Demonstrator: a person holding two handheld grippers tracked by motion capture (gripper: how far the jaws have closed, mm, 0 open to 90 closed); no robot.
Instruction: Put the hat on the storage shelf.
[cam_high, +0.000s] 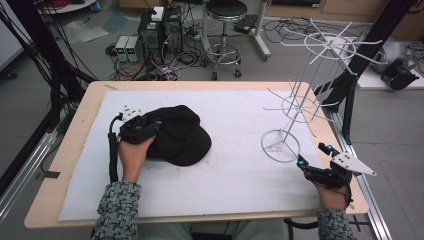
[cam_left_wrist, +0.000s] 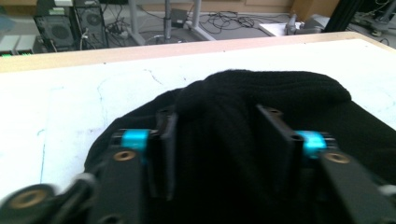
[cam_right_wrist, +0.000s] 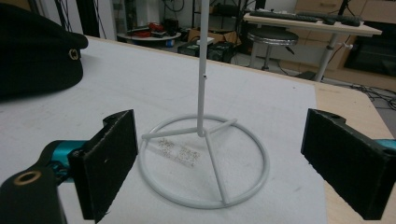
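In the high view, a soft black fabric cap (cam_high: 180, 136) is seen lying on the white mat (cam_high: 230, 180) left of centre, with the left gripper (cam_high: 147, 127) set against its left edge.

In the left gripper view, a bunched fold of the cap (cam_left_wrist: 243, 98) is pinched between the narrowed jaws.

In the right gripper view, the right gripper (cam_right_wrist: 219, 163) is held wide apart before the white wire rack's ring base (cam_right_wrist: 205, 163), nothing gripped.

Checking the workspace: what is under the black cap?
The black cap lies on the white mat. Whatever sits beneath its crown is covered; the left gripper pinches its fabric.
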